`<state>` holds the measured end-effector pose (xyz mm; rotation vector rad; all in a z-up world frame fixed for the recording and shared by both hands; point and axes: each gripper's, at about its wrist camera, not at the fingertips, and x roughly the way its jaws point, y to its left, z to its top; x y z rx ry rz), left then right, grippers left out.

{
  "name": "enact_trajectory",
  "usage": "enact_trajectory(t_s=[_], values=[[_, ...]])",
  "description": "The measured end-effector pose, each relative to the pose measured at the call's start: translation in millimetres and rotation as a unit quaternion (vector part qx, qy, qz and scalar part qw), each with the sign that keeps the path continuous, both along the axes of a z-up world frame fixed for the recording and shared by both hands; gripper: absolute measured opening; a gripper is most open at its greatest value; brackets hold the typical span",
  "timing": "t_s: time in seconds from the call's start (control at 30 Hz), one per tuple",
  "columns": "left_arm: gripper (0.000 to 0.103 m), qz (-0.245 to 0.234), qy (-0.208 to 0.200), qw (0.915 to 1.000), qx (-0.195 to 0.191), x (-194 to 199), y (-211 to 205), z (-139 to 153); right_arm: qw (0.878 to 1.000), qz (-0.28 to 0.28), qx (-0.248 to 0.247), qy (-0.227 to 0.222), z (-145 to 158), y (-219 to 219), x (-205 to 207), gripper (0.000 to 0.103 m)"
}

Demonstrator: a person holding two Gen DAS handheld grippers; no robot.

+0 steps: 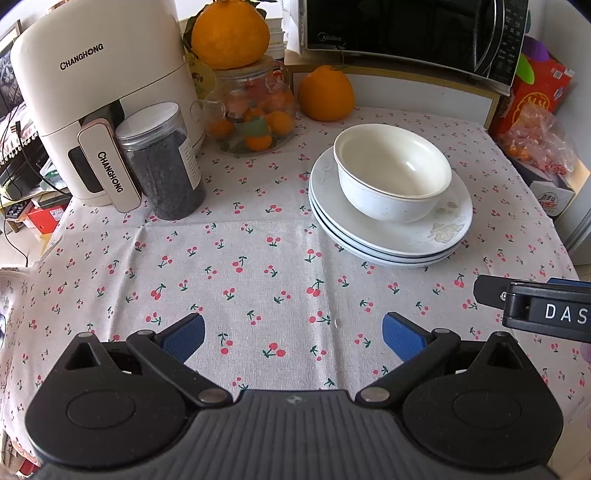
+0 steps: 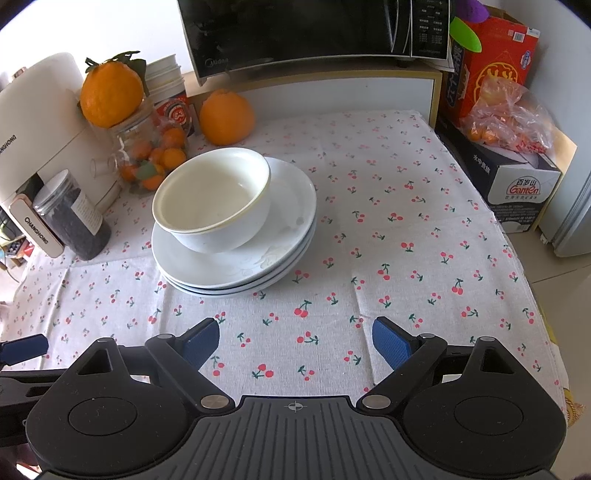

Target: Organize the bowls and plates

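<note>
A white bowl (image 1: 391, 173) (image 2: 212, 199) sits on a stack of three white plates (image 1: 417, 236) (image 2: 225, 273) on the cherry-print tablecloth. In the left wrist view the stack lies ahead and to the right of my left gripper (image 1: 293, 334), which is open with only cloth between its blue pads. My right gripper (image 2: 295, 341) is open too, empty, with the stack ahead and to its left. Each gripper's edge shows in the other's view, the right gripper (image 1: 535, 302) at the right and the left gripper (image 2: 22, 350) at the left.
A white air fryer (image 1: 99, 99), a dark-filled jar (image 1: 162, 166), a glass jar of small oranges (image 1: 255, 110) and a large orange (image 1: 325, 94) crowd the back left. A microwave (image 2: 314, 33) stands behind. Boxes and a bagged fruit (image 2: 509, 118) sit off the table's right edge.
</note>
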<state>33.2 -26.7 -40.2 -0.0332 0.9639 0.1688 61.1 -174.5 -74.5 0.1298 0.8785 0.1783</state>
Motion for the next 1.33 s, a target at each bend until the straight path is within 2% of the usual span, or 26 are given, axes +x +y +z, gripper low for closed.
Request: enact_trajectory(t_s=[1.33], values=[[0.103,-0.003,-0.001,1.0,0.0,-2.0,-4.2,-0.3,1.0,0.0,-0.004,0.001,-5.5,0.3,-1.5,0.092]])
